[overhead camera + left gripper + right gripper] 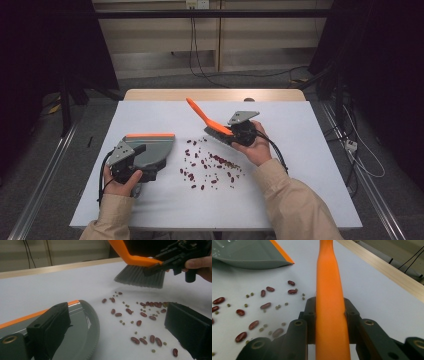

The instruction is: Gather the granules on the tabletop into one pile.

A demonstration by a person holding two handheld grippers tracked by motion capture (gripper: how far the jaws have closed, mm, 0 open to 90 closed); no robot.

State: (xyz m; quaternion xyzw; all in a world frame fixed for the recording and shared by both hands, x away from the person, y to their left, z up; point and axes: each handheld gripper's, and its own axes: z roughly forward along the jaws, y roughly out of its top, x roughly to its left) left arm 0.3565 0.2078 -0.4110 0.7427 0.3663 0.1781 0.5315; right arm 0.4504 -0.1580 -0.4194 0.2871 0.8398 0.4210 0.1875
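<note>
**A:** Where do I have the brush [216,128] right now?

**B:** In my right gripper [242,132], above the counter [300,165], just beyond the scattered beans [210,167]. In the left gripper view its grey bristles [140,277] hang over the white surface, clear of the nearest beans. The orange handle runs up and away to the left in the high view.

**A:** And the jaws on that side?

**B:** Closed on the handle. In the right gripper view the orange shaft sits squeezed between the two black jaws, and it hides the counter straight ahead. The handle's tip is cut off at the top edge of that view.

**A:** What about the dustpan [152,149]?

**B:** It lies on the counter left of the beans, orange lip at its far edge. My left gripper [131,161] is at it, held by my left hand [120,184]. In the left gripper view one jaw rests on the pan's grey surface; the other stands well apart, over the beans. Whether the pan's handle is actually gripped I cannot tell; the gripper body covers that in the high view.

**A:** The small green bits?

**B:** Smaller beans mixed among the red ones; too tiny to make out more.
</note>
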